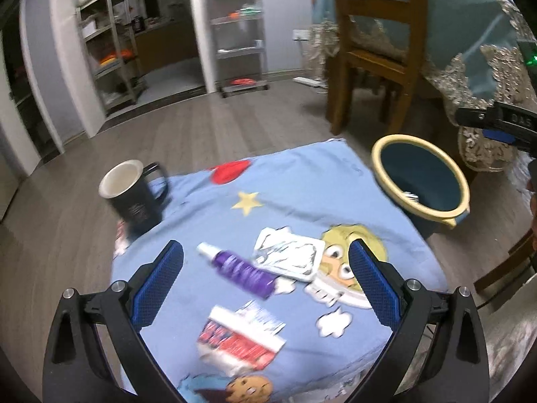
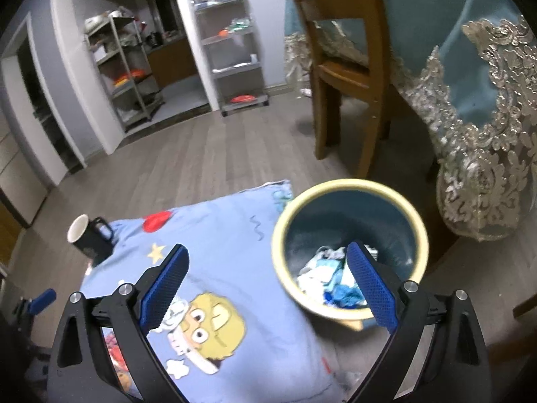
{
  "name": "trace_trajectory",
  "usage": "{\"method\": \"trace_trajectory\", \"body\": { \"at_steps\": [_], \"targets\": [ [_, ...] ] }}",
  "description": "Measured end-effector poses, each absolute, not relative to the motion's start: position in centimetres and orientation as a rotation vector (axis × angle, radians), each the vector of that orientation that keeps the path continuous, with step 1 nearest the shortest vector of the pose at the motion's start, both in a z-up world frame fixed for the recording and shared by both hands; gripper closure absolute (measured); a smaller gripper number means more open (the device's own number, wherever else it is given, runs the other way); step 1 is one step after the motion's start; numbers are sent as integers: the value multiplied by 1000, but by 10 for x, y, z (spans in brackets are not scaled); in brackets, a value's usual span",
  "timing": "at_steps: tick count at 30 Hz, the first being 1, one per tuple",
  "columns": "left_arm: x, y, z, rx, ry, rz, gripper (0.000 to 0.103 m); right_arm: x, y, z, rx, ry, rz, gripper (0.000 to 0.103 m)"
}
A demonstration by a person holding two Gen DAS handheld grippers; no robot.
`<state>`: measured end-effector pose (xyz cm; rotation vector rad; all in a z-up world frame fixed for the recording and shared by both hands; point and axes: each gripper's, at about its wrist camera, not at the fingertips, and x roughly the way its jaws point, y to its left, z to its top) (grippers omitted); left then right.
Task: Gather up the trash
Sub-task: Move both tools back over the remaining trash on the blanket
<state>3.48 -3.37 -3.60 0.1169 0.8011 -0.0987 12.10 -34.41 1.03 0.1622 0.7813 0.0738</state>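
The trash lay on the blue cartoon cloth [image 1: 302, 181] between my left gripper's [image 1: 266, 270] spread, empty fingers: a purple tube [image 1: 240, 270] at about 12 o'clock from the fingertips, touching a crumpled white blister pack [image 1: 290, 257] at its 2 o'clock, and a red-and-white wrapper [image 1: 240, 336] nearer me at 6 o'clock, apart from both. The bin [image 1: 421, 176], blue with a cream rim, stood at 2 o'clock, hard against the cloth's right edge. My right gripper [image 2: 268, 275] hung released and empty over that edge, its right finger above the bin's [image 2: 349, 188] mouth, where white and blue scraps [image 2: 330, 280] lay at the bottom. A black mug [image 1: 136, 196] stood at 10 o'clock on the cloth's left border. Beyond the far edge, bare wooden floor [image 1: 214, 127] ran open toward 12 o'clock; a wooden chair [image 1: 376, 47] and lace-trimmed tablecloth [image 2: 483, 134] closed in the 1-to-3 o'clock side.
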Motion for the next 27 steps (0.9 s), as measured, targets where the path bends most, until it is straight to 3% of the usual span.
{"method": "trace_trajectory", "body": {
  "at_steps": [17,27],
  "targets": [
    [15,40,-70,71,893,95,6,101,-254,-17,33,849,205,8],
    [26,38,-112,-19,1032,84,6,110,-237,-39,0,916,230,8]
  ]
}}
